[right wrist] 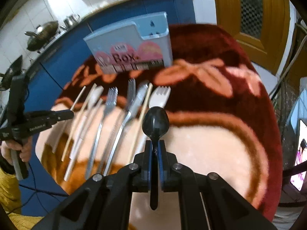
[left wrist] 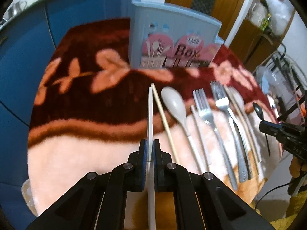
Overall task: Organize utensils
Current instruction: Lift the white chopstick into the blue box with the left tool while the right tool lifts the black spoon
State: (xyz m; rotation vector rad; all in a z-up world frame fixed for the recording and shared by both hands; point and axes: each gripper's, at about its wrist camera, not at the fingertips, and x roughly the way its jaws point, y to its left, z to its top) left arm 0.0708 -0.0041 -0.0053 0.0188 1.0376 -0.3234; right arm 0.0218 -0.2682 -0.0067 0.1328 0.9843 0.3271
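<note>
My left gripper point(left wrist: 150, 143) is shut on a white chopstick point(left wrist: 150, 115), held above the table and pointing toward the grey-blue utensil box point(left wrist: 172, 38) at the far side. My right gripper point(right wrist: 155, 143) is shut on a black plastic spoon point(right wrist: 155, 122), bowl forward, held over the table; it also shows in the left wrist view point(left wrist: 259, 111). The box shows in the right wrist view point(right wrist: 132, 44) too. A row of utensils lies on the cloth: a wooden chopstick point(left wrist: 165, 120), a white spoon point(left wrist: 174, 103), metal forks point(left wrist: 205, 107) and a white fork point(right wrist: 159, 95).
The round table wears a dark red and pink floral cloth point(left wrist: 86, 95). A blue cabinet point(left wrist: 23, 57) stands behind it, with pots on its counter point(right wrist: 42, 32). A wooden door point(right wrist: 253, 19) is at the far right. Cables hang by the table's right edge point(left wrist: 287, 72).
</note>
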